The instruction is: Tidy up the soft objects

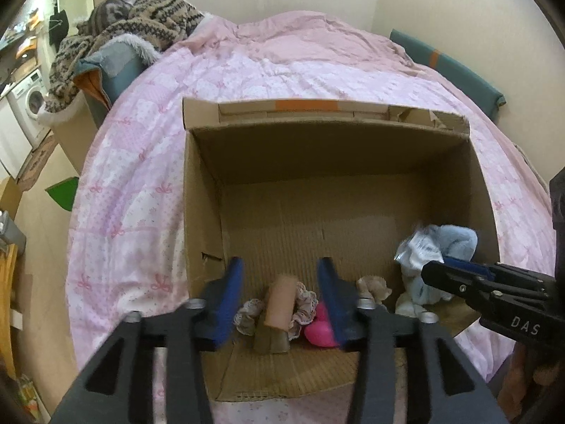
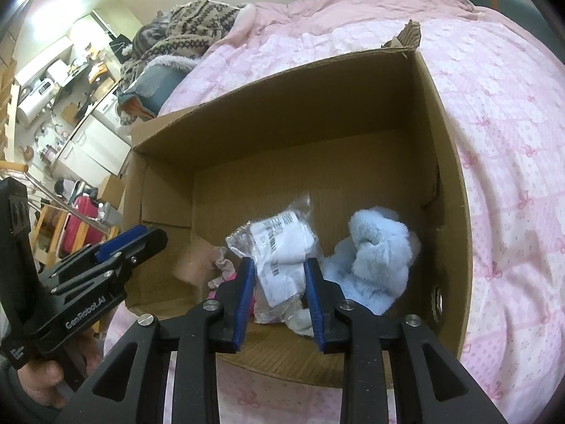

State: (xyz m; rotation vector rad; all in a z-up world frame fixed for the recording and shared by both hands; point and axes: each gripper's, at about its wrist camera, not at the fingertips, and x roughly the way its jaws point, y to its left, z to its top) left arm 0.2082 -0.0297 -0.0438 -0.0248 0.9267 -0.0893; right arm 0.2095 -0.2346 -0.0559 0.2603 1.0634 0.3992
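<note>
An open cardboard box (image 1: 317, 152) sits on a pink quilt. My left gripper (image 1: 280, 263) hangs open over the box's near left corner. Below its blue pads lie a beige fabric roll (image 1: 280, 300), a frilly scrunchie (image 1: 305, 302) and a bright pink item (image 1: 319, 330), none of them touched. A small beige piece (image 1: 374, 284) lies beside them. My right gripper (image 2: 279, 265) is shut on a clear plastic bag with white cloth (image 2: 279, 243), low in the box (image 2: 282, 113). Right of it rests a fluffy light blue item (image 2: 378, 258). The left gripper (image 2: 155, 236) also shows at the box's left wall.
The pink quilt (image 1: 282, 67) covers the bed around the box. A patterned knit blanket (image 1: 141, 17) is heaped at the far left corner over a teal cushion (image 1: 116, 67). A teal board (image 1: 455, 67) lines the right wall. A washing machine (image 1: 30, 102) and a red suitcase (image 2: 79, 222) stand left of the bed.
</note>
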